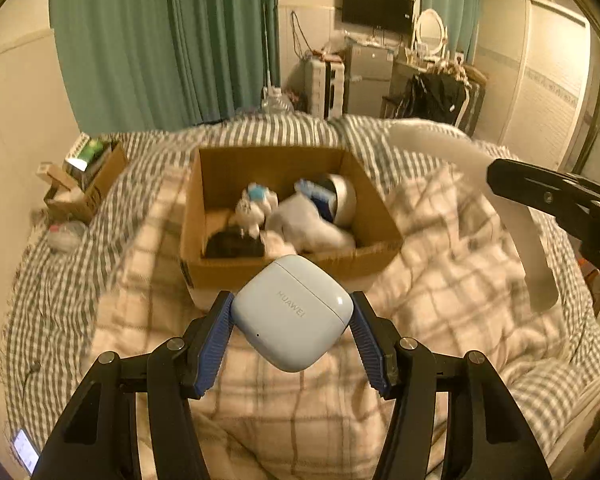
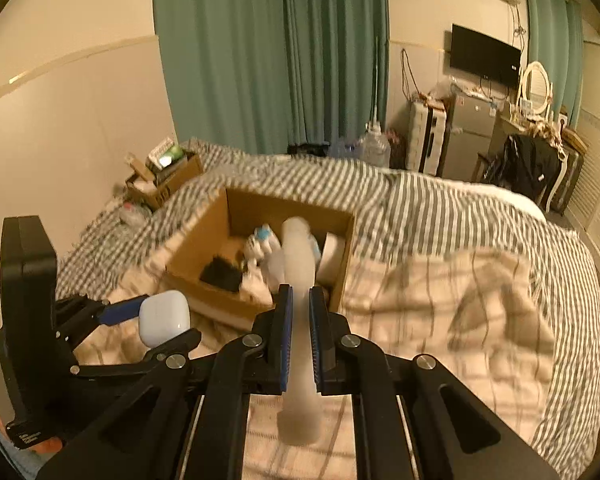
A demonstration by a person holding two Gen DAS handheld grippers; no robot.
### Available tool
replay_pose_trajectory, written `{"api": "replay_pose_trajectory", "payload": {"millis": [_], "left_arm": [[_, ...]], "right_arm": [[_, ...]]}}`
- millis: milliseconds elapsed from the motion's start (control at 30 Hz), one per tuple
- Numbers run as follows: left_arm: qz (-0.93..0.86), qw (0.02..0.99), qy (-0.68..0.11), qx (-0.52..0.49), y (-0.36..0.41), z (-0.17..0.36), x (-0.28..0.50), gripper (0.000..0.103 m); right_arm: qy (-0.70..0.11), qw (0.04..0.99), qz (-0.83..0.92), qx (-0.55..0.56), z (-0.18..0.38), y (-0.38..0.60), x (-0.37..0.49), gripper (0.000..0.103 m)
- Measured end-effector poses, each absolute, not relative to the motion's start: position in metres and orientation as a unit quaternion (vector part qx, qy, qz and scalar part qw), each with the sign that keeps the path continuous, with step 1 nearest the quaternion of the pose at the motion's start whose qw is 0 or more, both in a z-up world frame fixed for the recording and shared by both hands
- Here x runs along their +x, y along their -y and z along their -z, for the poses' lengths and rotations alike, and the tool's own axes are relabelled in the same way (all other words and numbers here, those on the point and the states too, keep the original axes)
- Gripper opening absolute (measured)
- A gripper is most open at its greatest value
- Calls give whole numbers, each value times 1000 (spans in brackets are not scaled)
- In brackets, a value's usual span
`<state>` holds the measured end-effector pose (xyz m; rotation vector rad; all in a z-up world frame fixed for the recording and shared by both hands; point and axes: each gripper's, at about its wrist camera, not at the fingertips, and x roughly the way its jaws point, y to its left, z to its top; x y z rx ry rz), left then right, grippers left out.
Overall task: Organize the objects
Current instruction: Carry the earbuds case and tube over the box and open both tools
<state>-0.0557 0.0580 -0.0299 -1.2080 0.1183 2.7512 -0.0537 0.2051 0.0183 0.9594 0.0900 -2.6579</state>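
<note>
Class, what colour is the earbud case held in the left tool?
Pale blue-white, clearest in the left wrist view: the earbud case sits gripped in the left tool.

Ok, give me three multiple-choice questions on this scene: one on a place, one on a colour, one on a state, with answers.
1. Where does the cardboard box sit?
A. on the bed
B. on the floor
C. on a desk

2. What colour are the curtains?
A. red
B. green
C. white

3. The left hand-held gripper is
A. open and empty
B. shut on the earbud case
C. out of view

Answers:
1 A, bedding surrounds the box.
2 B, both views show green.
3 B, blue pads press both of its sides.
</note>
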Motion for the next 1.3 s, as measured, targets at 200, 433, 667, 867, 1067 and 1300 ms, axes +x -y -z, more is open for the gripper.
{"api": "replay_pose_trajectory", "payload": {"millis": [200,433,667,867,1067,1300], "left_arm": [[-923,61,-37,-377,-57,1,-90,59],[-932,54,-38,-356,-53,-14,-130,59],[-931,50,-41,-360,-51,9,-172,59],[-914,44,-37,-402,-48,58,-207,59],[-905,38,-41,-423,-47,91,-223,60],[-902,40,-46,-428,-50,103,-226,60]], "right_arm": [[-20,169,934,316,-37,-201,-87,8],[-8,192,929,316,-38,-190,-137,8],[3,218,919,328,-6,-177,-188,8],[19,236,902,360,42,-173,-218,8],[28,243,888,390,80,-170,-238,8],[30,237,882,405,98,-168,-245,14]]}}
